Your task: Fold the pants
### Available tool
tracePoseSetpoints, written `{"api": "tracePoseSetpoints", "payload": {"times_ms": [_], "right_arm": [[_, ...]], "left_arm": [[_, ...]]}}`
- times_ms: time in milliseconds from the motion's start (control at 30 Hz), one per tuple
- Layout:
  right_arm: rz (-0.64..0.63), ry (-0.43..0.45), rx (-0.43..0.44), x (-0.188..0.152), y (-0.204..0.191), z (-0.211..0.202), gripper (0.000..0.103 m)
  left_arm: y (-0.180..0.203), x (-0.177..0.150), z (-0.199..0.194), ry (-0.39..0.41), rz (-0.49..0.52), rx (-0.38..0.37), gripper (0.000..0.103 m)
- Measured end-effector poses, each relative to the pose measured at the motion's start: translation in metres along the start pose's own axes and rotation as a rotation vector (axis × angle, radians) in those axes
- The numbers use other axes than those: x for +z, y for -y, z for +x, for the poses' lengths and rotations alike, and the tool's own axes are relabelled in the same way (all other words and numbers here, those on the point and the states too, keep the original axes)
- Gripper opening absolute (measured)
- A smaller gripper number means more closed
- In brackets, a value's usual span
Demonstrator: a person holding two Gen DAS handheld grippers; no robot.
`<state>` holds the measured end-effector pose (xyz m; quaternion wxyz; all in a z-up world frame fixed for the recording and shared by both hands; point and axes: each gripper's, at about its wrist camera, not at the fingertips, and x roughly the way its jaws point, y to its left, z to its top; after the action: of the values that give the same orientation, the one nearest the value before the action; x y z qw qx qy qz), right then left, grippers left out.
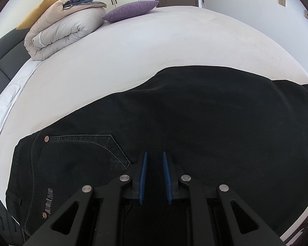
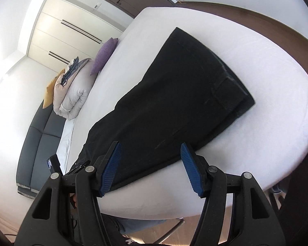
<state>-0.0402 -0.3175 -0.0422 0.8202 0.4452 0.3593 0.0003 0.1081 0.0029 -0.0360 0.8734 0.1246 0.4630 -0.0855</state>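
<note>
Black jeans (image 1: 174, 119) lie flat on the white bed, folded lengthwise, one leg on the other. In the left wrist view the waist and back pocket (image 1: 82, 153) are at the lower left. My left gripper (image 1: 155, 155) hovers over the seat area, its blue pads a narrow gap apart with nothing between them. In the right wrist view the jeans (image 2: 174, 102) stretch to the leg hems (image 2: 232, 90) at the right. My right gripper (image 2: 151, 149) is open and empty, above the near edge of the legs.
The white bed (image 1: 154, 51) fills both views. A rolled duvet (image 1: 65, 30), a yellow pillow (image 1: 32, 14) and a purple pillow (image 1: 131, 10) lie at the head end. A dark padded headboard (image 2: 39, 143) is at the left. The bed edge (image 2: 236, 184) and floor are near the right gripper.
</note>
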Motion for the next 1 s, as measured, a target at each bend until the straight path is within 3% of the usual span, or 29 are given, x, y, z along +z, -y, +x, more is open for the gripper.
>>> {"api": "tracePoseSetpoints", "payload": {"times_ms": [167, 467, 700, 1000], "right_arm": [[0.062, -0.002, -0.015, -0.006, 0.022, -0.011, 0.06], [0.119, -0.001, 0.043, -0.012, 0.042, -0.006, 0.06], [0.202, 0.013, 0.096, -0.011, 0.054, -0.004, 0.06], [0.306, 0.061, 0.138, -0.003, 0.073, -0.002, 0.06]], "left_arm": [[0.011, 0.003, -0.006, 0.006, 0.011, -0.012, 0.016], [0.04, 0.01, -0.021, 0.035, 0.026, -0.085, 0.016], [0.061, 0.006, -0.016, 0.014, 0.048, -0.109, 0.016], [0.057, 0.01, -0.009, 0.003, 0.039, -0.114, 0.016]]}}
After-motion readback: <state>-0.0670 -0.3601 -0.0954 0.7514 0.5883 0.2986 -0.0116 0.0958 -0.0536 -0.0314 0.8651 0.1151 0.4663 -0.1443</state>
